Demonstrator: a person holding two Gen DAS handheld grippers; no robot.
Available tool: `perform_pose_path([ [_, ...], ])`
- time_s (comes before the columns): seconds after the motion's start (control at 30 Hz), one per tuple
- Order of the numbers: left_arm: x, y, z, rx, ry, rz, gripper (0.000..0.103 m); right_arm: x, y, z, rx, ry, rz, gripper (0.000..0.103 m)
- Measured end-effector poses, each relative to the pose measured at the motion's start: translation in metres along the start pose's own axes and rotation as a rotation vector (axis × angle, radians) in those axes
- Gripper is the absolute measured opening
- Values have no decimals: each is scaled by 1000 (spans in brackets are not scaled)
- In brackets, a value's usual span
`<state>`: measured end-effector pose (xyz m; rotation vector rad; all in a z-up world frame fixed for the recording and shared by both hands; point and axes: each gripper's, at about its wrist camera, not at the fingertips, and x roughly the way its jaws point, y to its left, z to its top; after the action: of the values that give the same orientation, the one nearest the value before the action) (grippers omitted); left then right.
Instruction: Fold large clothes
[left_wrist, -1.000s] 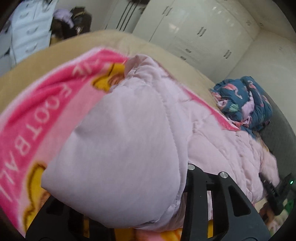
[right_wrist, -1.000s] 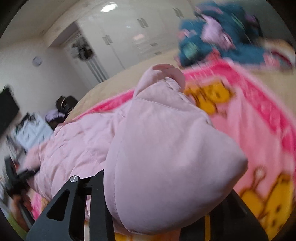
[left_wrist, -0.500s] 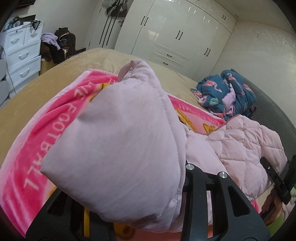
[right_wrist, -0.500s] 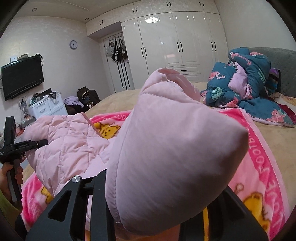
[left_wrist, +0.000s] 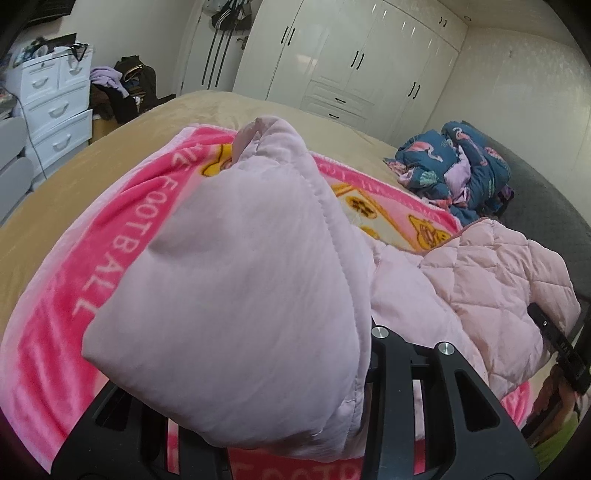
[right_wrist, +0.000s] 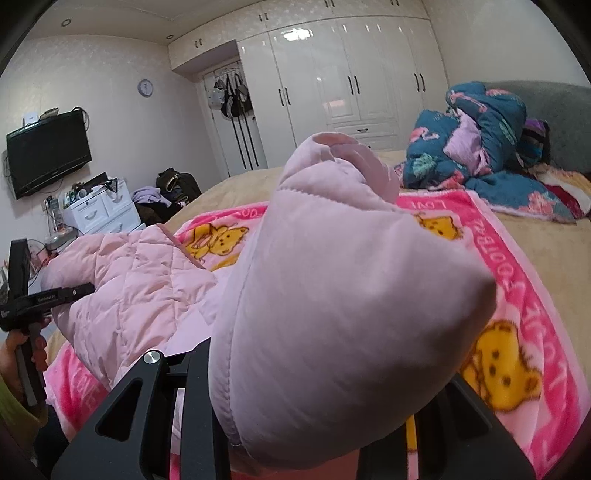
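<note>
Jacket (left_wrist: 480, 273), one, pale pink and quilted, is lifted over the pink bear blanket (left_wrist: 122, 236) on the bed (left_wrist: 110, 144). Two grippers: the left gripper (left_wrist: 258, 424) and right gripper (right_wrist: 306, 424) are each clamped narrowly on a bunched part of it. One blue flamingo quilt (right_wrist: 480, 147) is heaped near the headboard; tan bedspread lies bare beyond the blanket's edges.

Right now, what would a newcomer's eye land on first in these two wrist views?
The pale pink quilted jacket fills both views, a bunched part of it clamped in each hand-held gripper, the left hand-held gripper and the right hand-held gripper. Under it lies a bright pink bear-print blanket on the tan bed. At the bed's far end, by the grey headboard, sits a heap of blue flamingo-print bedding.
</note>
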<state>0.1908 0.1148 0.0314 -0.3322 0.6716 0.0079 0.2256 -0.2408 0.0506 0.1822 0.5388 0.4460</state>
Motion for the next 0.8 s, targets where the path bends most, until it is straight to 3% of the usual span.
perform_pose_path([
  [0.4,13,20,-24,-37,61,56,33,19,-39,-34,220,110,-64,33],
  [0.6,24,30,-33,-62,91,73,37,44,-64,-62,390,241,-126,46],
  [0.8,26,33,-38,-64,99,79,39,45,-69,-71,453,272,-133,63],
])
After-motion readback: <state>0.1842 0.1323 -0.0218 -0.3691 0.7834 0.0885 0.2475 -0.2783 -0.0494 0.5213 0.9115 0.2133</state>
